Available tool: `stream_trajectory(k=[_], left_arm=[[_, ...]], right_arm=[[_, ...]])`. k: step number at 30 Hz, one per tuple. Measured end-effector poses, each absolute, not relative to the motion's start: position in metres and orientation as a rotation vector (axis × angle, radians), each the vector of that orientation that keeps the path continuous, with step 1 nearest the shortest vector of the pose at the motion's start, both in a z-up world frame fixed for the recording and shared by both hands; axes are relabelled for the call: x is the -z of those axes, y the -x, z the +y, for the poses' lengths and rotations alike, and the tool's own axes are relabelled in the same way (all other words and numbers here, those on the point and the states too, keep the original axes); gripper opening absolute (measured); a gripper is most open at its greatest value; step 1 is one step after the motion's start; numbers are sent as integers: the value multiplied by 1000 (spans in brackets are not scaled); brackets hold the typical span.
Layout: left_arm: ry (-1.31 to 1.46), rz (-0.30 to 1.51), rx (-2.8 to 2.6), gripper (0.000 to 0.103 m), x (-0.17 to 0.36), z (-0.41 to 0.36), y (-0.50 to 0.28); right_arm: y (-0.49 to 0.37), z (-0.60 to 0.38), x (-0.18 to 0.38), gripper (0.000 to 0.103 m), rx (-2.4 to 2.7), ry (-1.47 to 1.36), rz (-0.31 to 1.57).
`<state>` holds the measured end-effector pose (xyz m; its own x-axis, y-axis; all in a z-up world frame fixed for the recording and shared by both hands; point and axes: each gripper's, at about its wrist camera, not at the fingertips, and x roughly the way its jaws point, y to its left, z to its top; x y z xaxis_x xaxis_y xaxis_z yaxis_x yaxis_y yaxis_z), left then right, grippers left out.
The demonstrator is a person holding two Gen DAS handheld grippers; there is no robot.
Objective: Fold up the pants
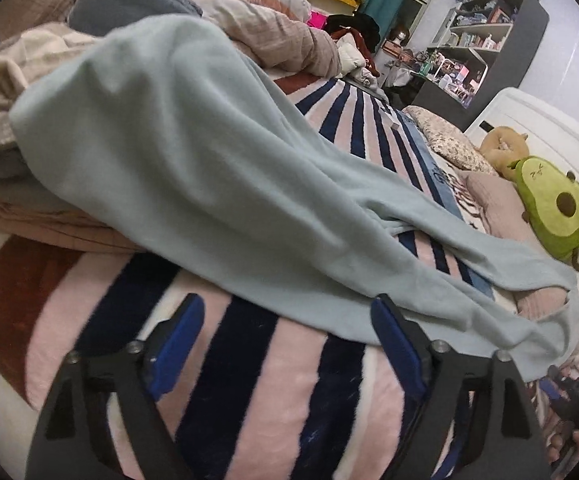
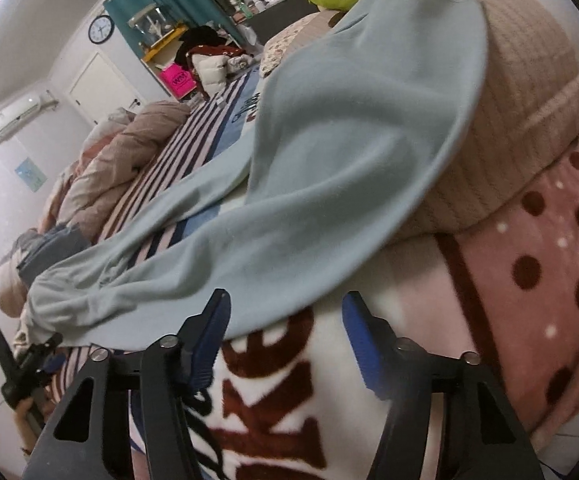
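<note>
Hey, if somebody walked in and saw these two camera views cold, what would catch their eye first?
Probably the pale blue pants, spread long across the striped blanket and filling the middle of both views. Next, the green avocado plush at the right edge of the left wrist view. The left gripper and right gripper sit low with jaws apart at the pants' near edge, holding nothing.

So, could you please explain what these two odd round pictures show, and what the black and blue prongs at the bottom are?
Each picture comes from a wide-angle camera fixed on a hand-held gripper, looking forward along its two fingers. The prongs are those fingers. One view belongs to the left gripper, the other to the right gripper. Both are open and hold nothing. Ahead lie pale blue pants, spread unfolded over a striped blanket on a bed, partly draped over a beige pillow. An avocado plush toy sits by the headboard.
</note>
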<state>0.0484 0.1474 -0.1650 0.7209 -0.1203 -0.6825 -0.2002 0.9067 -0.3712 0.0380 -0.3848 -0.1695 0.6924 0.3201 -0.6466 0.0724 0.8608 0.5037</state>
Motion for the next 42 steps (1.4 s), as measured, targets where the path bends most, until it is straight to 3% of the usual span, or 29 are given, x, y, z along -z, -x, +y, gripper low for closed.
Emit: stream_trajectory(k=[5, 12, 14, 16, 17, 19, 22, 37, 40, 42], left_arm=[[478, 796, -67, 80, 174, 153, -57], [530, 766, -126, 80, 179, 174, -65], [529, 756, -148, 71, 178, 178, -69], [543, 752, -151, 46, 179, 182, -72], [553, 751, -140, 41, 179, 183, -74], [569, 739, -100, 16, 180, 183, -76], [565, 717, -85, 2, 177, 182, -73], [439, 648, -92, 0, 131, 170, -33], [457, 694, -97, 0, 140, 169, -35], [464, 709, -103, 4, 146, 168, -34]], right_arm=[[-53, -376, 173, 39, -150, -523, 821], [-61, -383, 172, 35, -140, -572, 802], [-63, -384, 170, 22, -128, -571, 799], [-63, -382, 165, 11, -119, -562, 781], [-63, -380, 161, 10, -121, -556, 767], [-62, -381, 156, 7, -132, -550, 750], [-60, -381, 148, 5, -141, -543, 727], [-35, -392, 131, 2, -205, -561, 649], [-35, -398, 139, 7, -191, -583, 687], [-36, -402, 145, 26, -178, -591, 710]])
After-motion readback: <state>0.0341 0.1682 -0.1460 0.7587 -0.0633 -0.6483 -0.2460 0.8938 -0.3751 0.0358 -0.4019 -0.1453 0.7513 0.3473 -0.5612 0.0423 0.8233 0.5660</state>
